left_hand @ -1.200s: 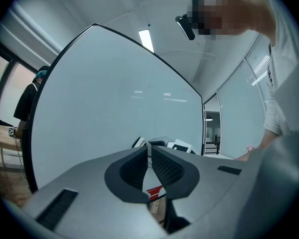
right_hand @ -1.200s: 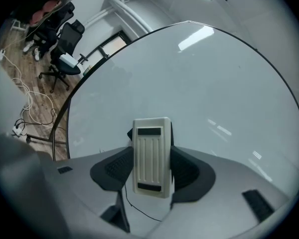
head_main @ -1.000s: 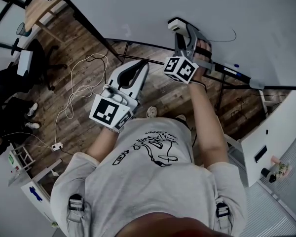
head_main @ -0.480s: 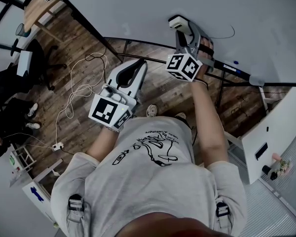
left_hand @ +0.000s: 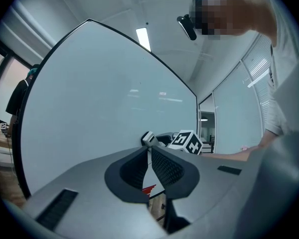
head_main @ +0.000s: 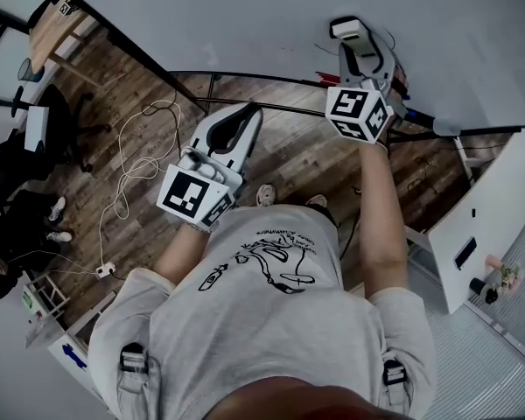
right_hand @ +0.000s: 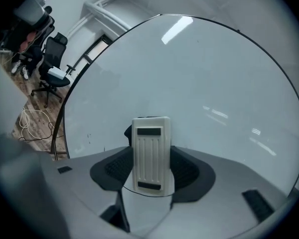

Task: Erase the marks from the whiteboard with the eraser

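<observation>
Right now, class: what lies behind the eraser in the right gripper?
The whiteboard shows all around the eraser. The patch directly behind it is covered, so any marks there cannot be seen.

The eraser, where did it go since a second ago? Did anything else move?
The eraser, held in the right gripper fingers, slid to the right along the whiteboard, and slightly upward in the head view. Nothing was picked up or let go. The left gripper stayed where it was, shut and empty.
</observation>
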The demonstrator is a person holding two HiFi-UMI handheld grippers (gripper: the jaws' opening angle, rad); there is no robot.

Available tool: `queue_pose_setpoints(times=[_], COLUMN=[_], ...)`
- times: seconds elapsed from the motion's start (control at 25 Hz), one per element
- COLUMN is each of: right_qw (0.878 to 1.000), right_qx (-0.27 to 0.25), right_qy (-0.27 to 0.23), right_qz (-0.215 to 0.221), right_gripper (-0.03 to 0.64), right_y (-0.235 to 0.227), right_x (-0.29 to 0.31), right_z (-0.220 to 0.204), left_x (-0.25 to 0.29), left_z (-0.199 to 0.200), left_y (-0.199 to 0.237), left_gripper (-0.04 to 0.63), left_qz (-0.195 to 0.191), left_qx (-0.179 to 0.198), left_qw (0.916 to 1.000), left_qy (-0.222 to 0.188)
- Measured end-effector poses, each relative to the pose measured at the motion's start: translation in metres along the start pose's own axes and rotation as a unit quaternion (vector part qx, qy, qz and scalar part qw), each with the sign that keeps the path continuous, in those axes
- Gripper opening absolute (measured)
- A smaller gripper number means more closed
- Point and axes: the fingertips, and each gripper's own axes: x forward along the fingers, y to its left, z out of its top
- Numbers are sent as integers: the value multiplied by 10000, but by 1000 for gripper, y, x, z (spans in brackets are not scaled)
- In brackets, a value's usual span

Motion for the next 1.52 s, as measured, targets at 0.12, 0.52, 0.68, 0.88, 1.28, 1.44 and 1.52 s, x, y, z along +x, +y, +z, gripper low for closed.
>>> queue_pose_setpoints(times=[0.12, 0.52, 0.68, 0.88, 1.28, 1.44, 1.52], right_qw=[9998, 9922, 9871, 9847, 9891, 9945, 9970], right_qx=[132, 1111, 1471, 1542, 1253, 899, 661], right_qy=[70, 263, 252, 188, 210, 234, 228], right_qz=[-148, -491, -583, -785, -743, -480, -323], right_gripper=[239, 239, 238, 236, 236, 236, 236], right_y=[-23, -75, -84, -79, -36, 3, 27], right_x=[-5, -19, -21, -21, -7, 5, 12], right_z=[-15, -76, -91, -90, -84, -81, -77], left_x=[3, 6, 6, 5, 1, -2, -4], left_z=[0, 1, 0, -3, -2, -5, -6], left_y=[-4, -8, -8, -12, -8, -3, -1], left_gripper=[38, 38, 38, 38, 38, 38, 37], left_qz=[-56, -128, -124, -162, -101, -9, 33], left_qx=[-1, 29, 40, 45, 116, 116, 112], left_qw=[10000, 9999, 9999, 9998, 9998, 9998, 9997], left_qy=[14, 5, 33, 56, 135, 178, 202])
